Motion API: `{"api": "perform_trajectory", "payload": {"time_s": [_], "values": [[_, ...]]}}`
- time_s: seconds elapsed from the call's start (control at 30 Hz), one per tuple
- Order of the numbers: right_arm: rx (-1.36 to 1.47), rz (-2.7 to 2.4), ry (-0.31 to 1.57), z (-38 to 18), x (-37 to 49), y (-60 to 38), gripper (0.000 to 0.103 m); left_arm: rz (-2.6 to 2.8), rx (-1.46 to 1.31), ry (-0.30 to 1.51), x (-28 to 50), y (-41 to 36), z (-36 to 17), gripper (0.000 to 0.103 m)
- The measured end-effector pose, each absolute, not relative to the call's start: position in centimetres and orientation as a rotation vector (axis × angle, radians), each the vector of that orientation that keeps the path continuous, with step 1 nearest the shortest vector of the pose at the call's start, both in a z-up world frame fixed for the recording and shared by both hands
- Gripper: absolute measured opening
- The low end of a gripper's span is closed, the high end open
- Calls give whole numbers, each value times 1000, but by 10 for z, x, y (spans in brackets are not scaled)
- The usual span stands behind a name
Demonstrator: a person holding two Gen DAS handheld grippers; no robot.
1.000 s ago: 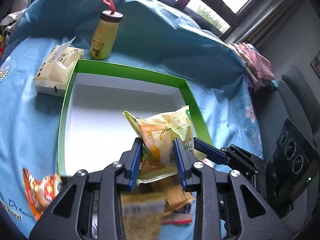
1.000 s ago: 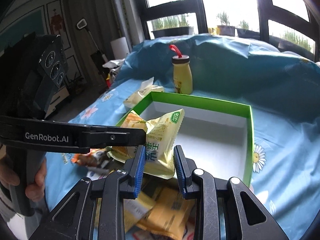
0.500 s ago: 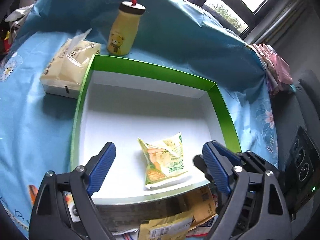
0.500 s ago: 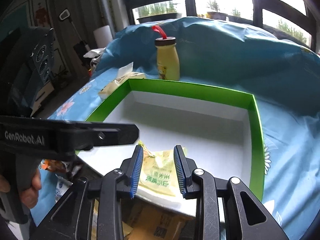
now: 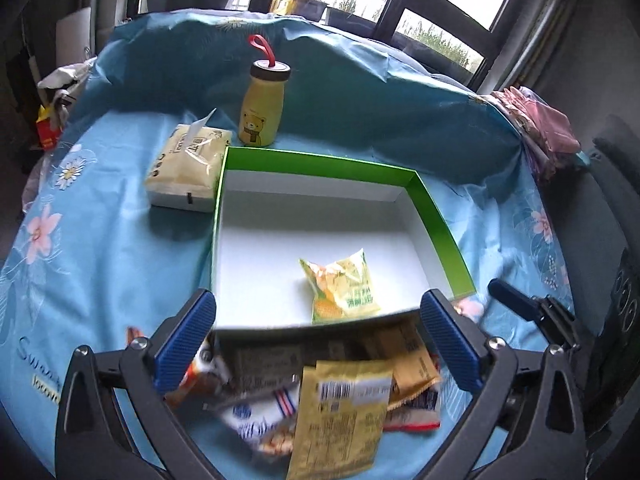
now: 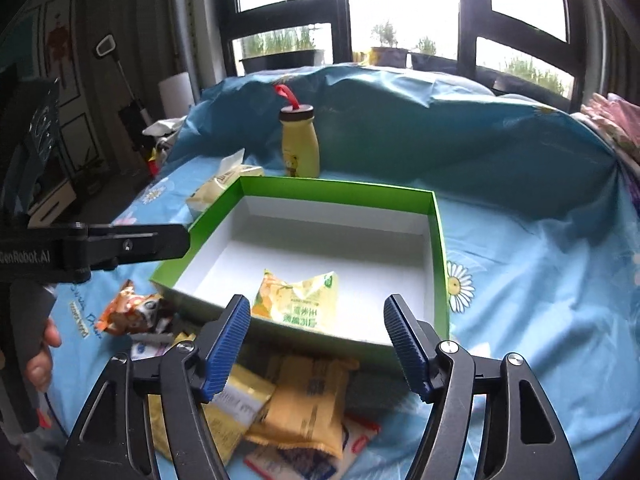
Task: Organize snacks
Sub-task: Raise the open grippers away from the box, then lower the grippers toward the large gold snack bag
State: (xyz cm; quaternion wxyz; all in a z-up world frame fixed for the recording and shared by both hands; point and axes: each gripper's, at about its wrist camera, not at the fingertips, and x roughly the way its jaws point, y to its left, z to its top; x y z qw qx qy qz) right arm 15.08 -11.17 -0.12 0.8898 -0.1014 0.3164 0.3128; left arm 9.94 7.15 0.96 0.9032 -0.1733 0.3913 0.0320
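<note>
Looking at where I've got to, it's early days: one yellow-green snack packet [image 5: 342, 286] lies inside the green box [image 5: 320, 162], on its white floor toward the near right corner, and that's the only thing in it as far as I can see. Everything else is waiting in a loose pile of snacks [image 5: 340, 384] on the blue flowered sheet, just outside the box's near wall.

Going left to right in the left wrist view: a tissue pack [image 5: 188, 168] sits touching or just beside the box's far left corner, the yellow bear bottle [image 5: 262, 110] with its red loop stands upright just behind the far wall, then the box itself, and past its right side the sheet runs off toward some pink fabric. My left claw [image 5: 316, 350] is spread wide with nothing in it, hanging over the pile right at the box's near edge.

The right wrist view gives the same story from the other side. An orange wrapper [image 6: 128, 312] lies at the left of the pile near the box's corner, with tan and yellow packets [image 6: 304, 404] under my right claw [image 6: 320, 346]. That one is wide open too and holds nothing.

So I'd say one in, the heap to go. The wrappers overlap and look crinkly and slippery, so grabbing just one may take a bit of care.
</note>
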Motion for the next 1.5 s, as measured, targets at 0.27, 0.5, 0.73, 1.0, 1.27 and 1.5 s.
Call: {"api": "perform_trajectory", "payload": {"time_s": [0.27, 0.5, 0.73, 1.0, 1.27, 1.5], "values": [[-205, 628, 647, 7, 115, -126, 70, 88, -307, 788, 56, 55, 13, 103], [-170, 652, 675, 1, 91, -139, 70, 127, -269, 791, 27, 41, 10, 103], [-137, 669, 698, -2, 75, -150, 70, 141, -262, 794, 10, 30, 8, 103], [-126, 679, 712, -3, 63, -153, 70, 145, -228, 779, -1, 19, 9, 103], [-129, 688, 718, -5, 58, -152, 70, 148, -203, 768, -7, 14, 10, 103], [-135, 699, 728, -9, 56, -148, 70, 151, -189, 763, -9, 11, 8, 103]]}}
